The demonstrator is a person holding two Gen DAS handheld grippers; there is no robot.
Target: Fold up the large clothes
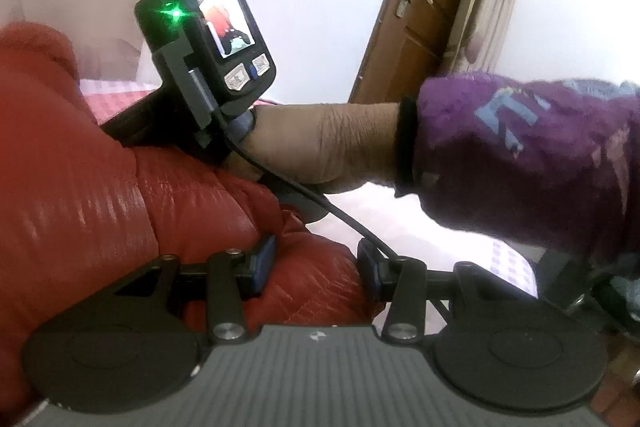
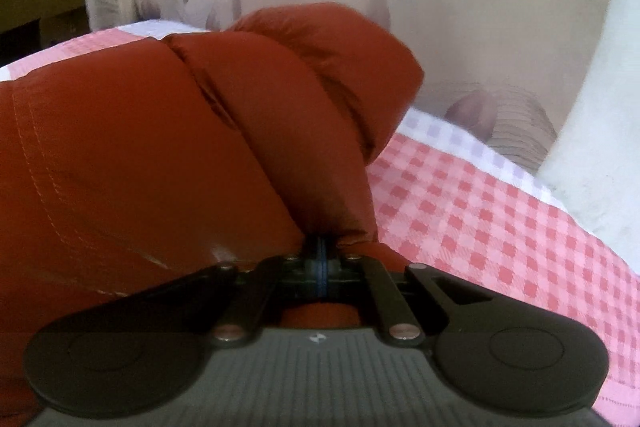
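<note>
On the checked sheet (image 2: 500, 227) lies one red puffer jacket (image 2: 140, 155). Only the left view shows the left gripper (image 1: 316, 265) spread apart over it; the right gripper (image 2: 321, 267) pinches its fabric, right of the bulk.

Left gripper (image 1: 316, 263): jaws spread apart, blue pads facing each other across a wide gap; right gripper (image 2: 321, 267): jaws closed together, blue pads meeting, red fabric pinched between them; right hand (image 1: 320, 143): wrapped around its gripper's handle, wrist in a purple sleeve, forearm extended level
</note>
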